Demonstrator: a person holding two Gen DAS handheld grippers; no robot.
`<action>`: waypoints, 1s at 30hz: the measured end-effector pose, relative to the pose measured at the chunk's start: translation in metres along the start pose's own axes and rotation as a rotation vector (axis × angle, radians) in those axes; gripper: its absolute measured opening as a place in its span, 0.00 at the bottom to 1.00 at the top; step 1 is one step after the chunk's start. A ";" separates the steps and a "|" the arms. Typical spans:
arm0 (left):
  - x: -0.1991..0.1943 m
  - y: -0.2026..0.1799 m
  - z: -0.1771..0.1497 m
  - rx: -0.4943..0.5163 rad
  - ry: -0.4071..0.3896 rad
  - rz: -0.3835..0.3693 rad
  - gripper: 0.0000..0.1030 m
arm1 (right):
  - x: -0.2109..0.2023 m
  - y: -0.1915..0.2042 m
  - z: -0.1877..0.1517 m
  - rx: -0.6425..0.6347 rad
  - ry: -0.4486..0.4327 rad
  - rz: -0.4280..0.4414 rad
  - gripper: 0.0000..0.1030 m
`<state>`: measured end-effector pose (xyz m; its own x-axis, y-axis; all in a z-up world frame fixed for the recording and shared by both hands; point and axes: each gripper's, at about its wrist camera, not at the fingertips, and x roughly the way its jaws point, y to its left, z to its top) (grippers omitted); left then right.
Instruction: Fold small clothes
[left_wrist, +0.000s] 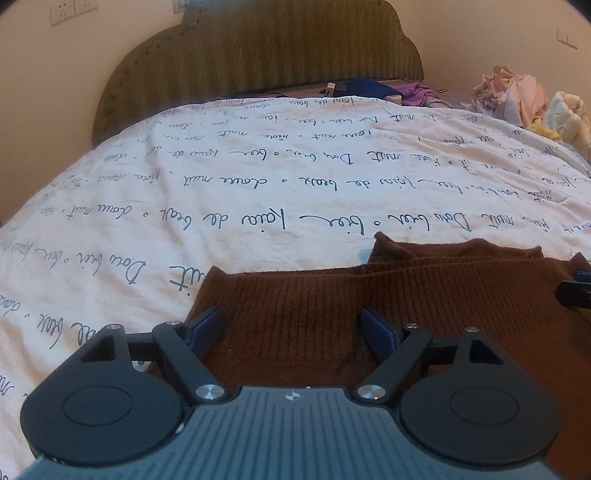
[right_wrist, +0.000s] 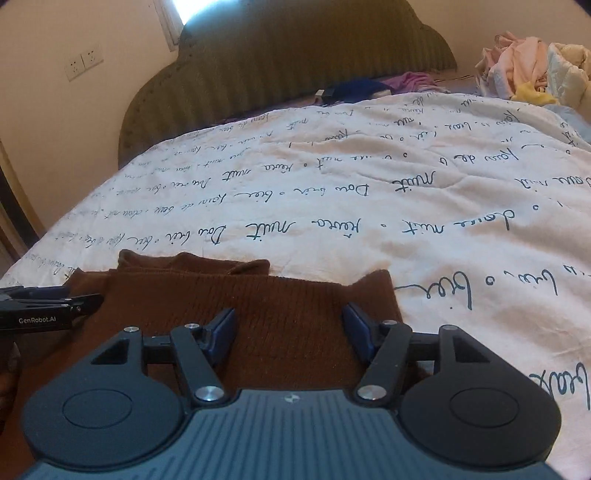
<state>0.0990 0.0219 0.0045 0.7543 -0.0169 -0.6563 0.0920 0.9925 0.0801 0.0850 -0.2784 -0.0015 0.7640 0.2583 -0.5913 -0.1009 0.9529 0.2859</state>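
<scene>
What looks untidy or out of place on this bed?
The brown sweater lies rumpled, its far edge bunched unevenly. A loose heap of clothes sits at the far right corner, and more garments lie by the headboard. Both grippers, left and right, are open above the sweater.

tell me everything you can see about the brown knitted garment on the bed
The brown ribbed-knit garment looks soft and woollen, lying flat and apparently folded into layers on the white script-printed quilt. Its far edge shows small raised corners. Both open grippers, left and right, sit over its near edge, gripping nothing.
</scene>
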 end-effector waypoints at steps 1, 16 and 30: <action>0.001 0.000 0.001 -0.007 0.002 0.000 0.81 | -0.001 0.002 0.000 -0.012 0.003 -0.008 0.61; -0.001 -0.002 0.000 -0.020 -0.005 0.009 0.83 | -0.017 0.029 -0.022 -0.147 0.010 0.020 0.75; -0.158 0.123 -0.085 -0.522 -0.206 -0.036 0.85 | -0.020 0.027 -0.024 -0.124 -0.008 0.033 0.75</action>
<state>-0.0645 0.1573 0.0546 0.8729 -0.0236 -0.4874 -0.1741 0.9180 -0.3563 0.0518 -0.2539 0.0006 0.7641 0.2895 -0.5766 -0.2042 0.9563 0.2095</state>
